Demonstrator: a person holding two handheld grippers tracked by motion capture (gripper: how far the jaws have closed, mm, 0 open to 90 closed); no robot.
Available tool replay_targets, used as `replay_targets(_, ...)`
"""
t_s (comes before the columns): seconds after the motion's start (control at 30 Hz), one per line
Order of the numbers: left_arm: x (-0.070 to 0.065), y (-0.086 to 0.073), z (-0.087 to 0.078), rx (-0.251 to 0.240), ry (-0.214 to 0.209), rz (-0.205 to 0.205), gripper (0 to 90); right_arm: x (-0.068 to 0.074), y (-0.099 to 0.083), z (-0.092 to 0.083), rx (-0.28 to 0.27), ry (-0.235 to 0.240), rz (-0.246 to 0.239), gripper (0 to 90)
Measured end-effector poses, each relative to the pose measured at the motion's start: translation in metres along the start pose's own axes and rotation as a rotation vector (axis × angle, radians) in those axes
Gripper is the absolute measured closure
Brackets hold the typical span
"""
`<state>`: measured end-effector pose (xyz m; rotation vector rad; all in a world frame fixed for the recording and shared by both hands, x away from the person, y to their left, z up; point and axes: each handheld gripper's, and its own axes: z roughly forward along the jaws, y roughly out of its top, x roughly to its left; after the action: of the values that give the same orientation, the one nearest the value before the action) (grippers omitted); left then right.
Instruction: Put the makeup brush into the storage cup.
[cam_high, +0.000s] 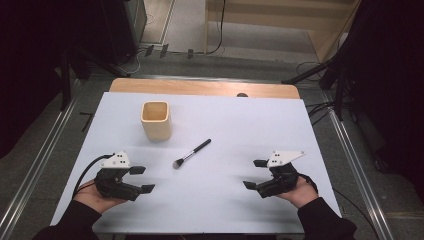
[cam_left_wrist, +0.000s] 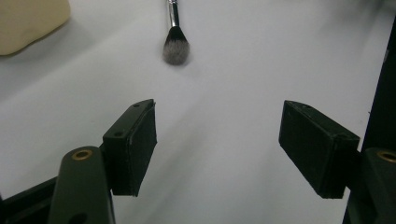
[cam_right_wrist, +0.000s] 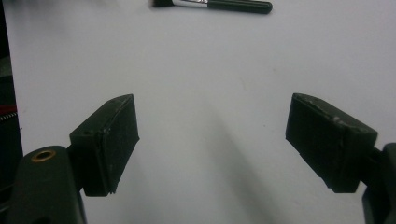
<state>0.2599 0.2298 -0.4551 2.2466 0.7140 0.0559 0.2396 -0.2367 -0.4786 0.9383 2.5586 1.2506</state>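
A makeup brush (cam_high: 191, 153) with a black handle and a grey tuft lies slanted in the middle of the white table (cam_high: 225, 200). Behind it to the left stands an upright cream square cup (cam_high: 156, 120). My left gripper (cam_high: 142, 179) rests near the front left, open with nothing between its jaws; ahead of them I see the brush tuft (cam_left_wrist: 175, 46) and a corner of the cup (cam_left_wrist: 28, 21). My right gripper (cam_high: 254, 174) sits at the front right, open and holding nothing, with the brush handle (cam_right_wrist: 233, 5) far ahead of it.
The white sheet covers a wooden tabletop whose far edge (cam_high: 200, 87) shows behind it. Metal rails (cam_high: 357, 170) run along both sides on the grey floor. Cables and dark stands lie beyond the table.
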Motion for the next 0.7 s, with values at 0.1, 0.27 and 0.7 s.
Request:
replay_targets(0.1, -0.0014, 0.0010, -0.0019, -0.028, 0.000, 0.007, 29.2, -0.0009, -0.0005, 0.0002, 0.000, -0.004, 0.006, 17.9)
replay_targets(0.27, -0.0008, 0.0007, -0.0008, -0.020, -0.008, 0.006, 28.8, -0.0012, -0.0012, 0.0004, -0.001, 0.001, 0.015, 17.9)
replay_targets(0.7, -0.0018, 0.0008, 0.0013, -0.018, -0.017, 0.006, 28.0, -0.0028, -0.0022, 0.0013, 0.013, -0.019, 0.027, 17.5)
